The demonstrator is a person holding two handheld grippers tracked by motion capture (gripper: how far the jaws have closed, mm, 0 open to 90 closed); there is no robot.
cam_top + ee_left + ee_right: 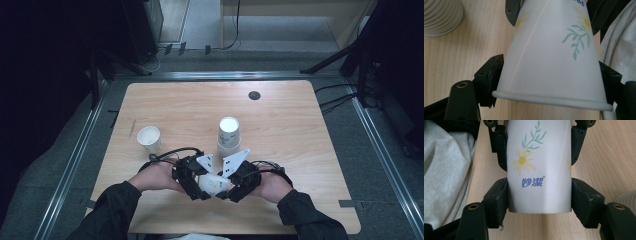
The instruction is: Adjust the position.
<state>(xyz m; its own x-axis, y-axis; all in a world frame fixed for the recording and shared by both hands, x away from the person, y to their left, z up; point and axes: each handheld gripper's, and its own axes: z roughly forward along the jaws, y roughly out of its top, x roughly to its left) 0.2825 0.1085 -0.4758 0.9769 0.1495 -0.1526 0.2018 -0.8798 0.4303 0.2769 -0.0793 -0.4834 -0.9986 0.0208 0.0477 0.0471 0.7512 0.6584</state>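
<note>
Holding the paper cup level above the worktop at six o'clock, my left gripper pinches its rim end, my right gripper its base (gently, or it crumples); the cup stack waits at twelve.

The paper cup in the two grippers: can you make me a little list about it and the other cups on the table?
held thing: paper cup, white with a daisy print
left gripper: clamped near its rim
right gripper: clamped near its base
cup pose: lying sideways above the table
cup stack: upside down, behind the grippers
single cup: upright, at left
</note>
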